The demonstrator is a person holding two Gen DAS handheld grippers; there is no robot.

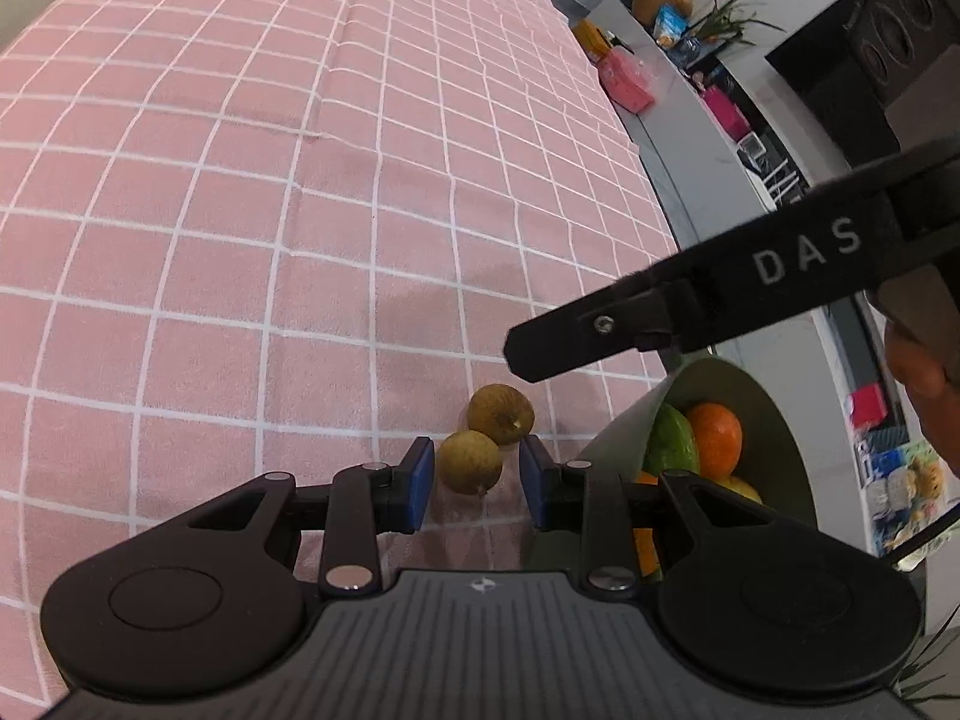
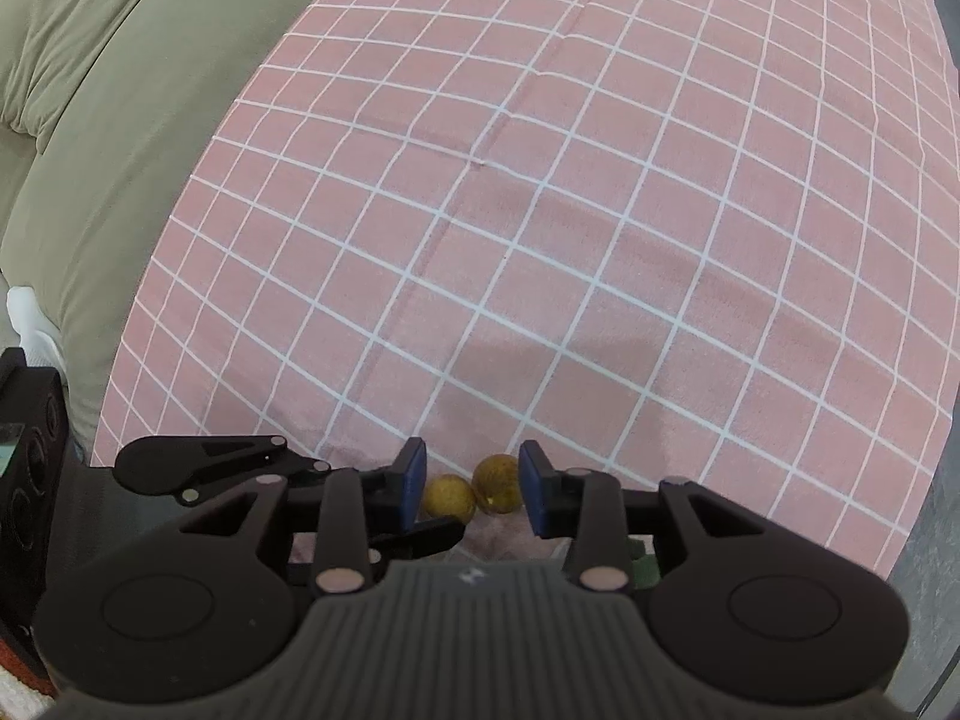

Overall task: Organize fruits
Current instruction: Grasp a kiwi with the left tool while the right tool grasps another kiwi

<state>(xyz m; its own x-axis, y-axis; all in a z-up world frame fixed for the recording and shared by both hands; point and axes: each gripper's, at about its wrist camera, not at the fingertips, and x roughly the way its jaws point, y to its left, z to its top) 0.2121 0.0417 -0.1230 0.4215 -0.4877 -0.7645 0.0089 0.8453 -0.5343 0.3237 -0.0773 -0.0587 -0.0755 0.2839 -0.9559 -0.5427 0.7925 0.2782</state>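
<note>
A: Bowl (image 1: 774,420) at the counter (image 1: 240,210) edge already holds an orange (image 1: 717,438), something green and more.

B: What's left?

A: Two small brown fruits (image 1: 471,461) on the pink cloth, touching each other.

B: Grippers?

A: Left gripper (image 1: 477,483) jaws apart around the nearer fruit, not pressing. Right gripper (image 2: 471,489) jaws apart just over the pair. Neither fruit lifted.

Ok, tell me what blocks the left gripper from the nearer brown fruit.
Nothing visible does: the nearer brown fruit lies on the pink cloth just ahead of the left gripper. A second brown fruit touches it behind; the right gripper's finger hangs above.
</note>
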